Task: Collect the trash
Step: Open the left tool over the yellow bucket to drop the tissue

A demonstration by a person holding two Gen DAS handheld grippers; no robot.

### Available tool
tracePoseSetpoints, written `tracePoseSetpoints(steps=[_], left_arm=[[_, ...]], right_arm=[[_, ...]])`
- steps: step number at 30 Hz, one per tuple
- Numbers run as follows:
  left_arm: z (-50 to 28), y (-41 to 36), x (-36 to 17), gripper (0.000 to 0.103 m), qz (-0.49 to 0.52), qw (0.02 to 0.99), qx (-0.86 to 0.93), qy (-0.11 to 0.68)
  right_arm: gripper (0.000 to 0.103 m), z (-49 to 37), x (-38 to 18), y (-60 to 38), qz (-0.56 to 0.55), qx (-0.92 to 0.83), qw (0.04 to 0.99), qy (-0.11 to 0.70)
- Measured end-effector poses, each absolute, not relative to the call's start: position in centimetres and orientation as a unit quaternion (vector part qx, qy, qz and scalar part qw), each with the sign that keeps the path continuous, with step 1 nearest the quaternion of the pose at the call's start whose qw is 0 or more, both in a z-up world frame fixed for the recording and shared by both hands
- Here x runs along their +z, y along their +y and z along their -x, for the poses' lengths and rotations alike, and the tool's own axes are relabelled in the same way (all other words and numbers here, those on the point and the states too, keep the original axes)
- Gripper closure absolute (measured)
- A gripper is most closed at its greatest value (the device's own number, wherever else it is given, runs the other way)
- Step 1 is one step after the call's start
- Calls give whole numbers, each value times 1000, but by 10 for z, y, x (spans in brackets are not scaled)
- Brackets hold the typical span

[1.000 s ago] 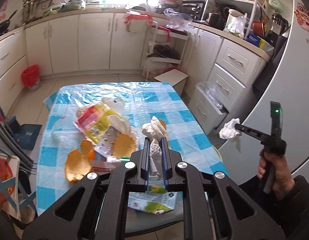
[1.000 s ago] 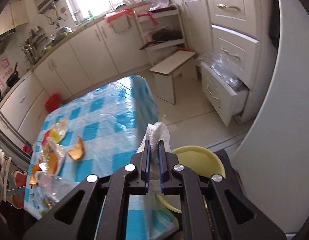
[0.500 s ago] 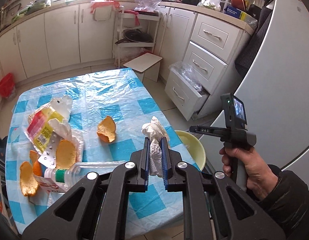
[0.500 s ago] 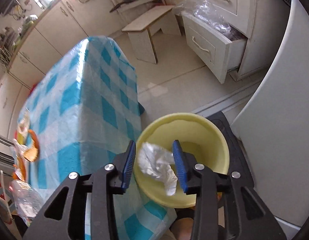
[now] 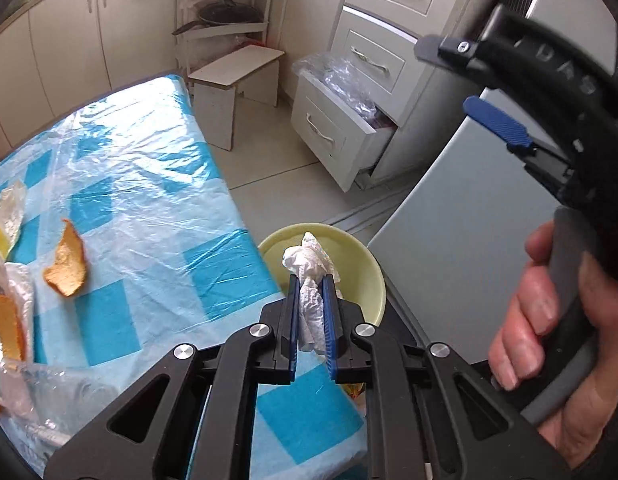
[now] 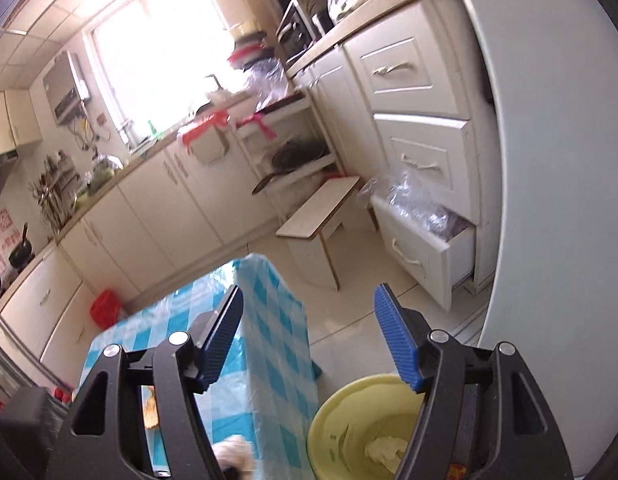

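The right tongs (image 6: 309, 336) have just been opened; the blue pads are seen well apart with nothing between them. A crumpled white tissue (image 6: 383, 450) now lies in the yellow bowl (image 6: 341, 412), which stands below the table edge beside the white fridge (image 6: 549, 160). A second ago this tissue was pinched in the right tongs; half a second ago it hung loose between the parting pads over the bowl. That piece is judged delivered.

The left tongs (image 5: 311, 316) are closed on a second wad of white tissue (image 5: 309, 264), which sticks up past the pad tips. Since a second ago the wad has been carried from over the middle of the table to above the bowl rim (image 5: 373, 264). Release is not yet made.

On the checked blue tablecloth (image 5: 149, 200) trash remains: an orange peel (image 5: 67, 264), lying alone, and further peel and plastic wrapping (image 5: 13, 300) at the left edge of the left wrist view.

Judgement: two tissues nearly cleared; peel and wrappers remain. The left wad is judged close enough for release into the bowl.
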State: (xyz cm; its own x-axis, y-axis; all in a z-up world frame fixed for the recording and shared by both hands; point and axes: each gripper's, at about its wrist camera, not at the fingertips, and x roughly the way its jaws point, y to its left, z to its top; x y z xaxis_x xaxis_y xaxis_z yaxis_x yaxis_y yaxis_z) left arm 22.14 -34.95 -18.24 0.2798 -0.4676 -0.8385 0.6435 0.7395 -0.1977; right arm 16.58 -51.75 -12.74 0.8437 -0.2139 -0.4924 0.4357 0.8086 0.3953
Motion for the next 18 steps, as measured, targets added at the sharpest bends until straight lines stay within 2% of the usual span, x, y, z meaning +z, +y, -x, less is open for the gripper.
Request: tracePoseSetpoints(steps=[3,5,6,7,10,18], left_arm=[[-230,-375,-200,89,-96,783,-344,509],[-234,-386,-209,78,-98,778,-340,519],[-235,-390,-212,66,-99,778,-336,521],[-235,-392,-212,60,-99,780,-335,520],[-234,-389,-207,52,-99,785,-334,513],[-233,-340,-177,43,-73,812,-297,496]], right_arm=[[37,-166,-130,-531,-276,-185,919,213],[37,-163,-130,-536,-288,-188,914,212],[37,-162,-129,-537,-292,-189,913,211],[37,-160,-128,-539,-295,-189,913,209],[37,-161,-127,-539,-295,-187,914,207],[36,-166,-125,-528,-281,-176,919,211]])
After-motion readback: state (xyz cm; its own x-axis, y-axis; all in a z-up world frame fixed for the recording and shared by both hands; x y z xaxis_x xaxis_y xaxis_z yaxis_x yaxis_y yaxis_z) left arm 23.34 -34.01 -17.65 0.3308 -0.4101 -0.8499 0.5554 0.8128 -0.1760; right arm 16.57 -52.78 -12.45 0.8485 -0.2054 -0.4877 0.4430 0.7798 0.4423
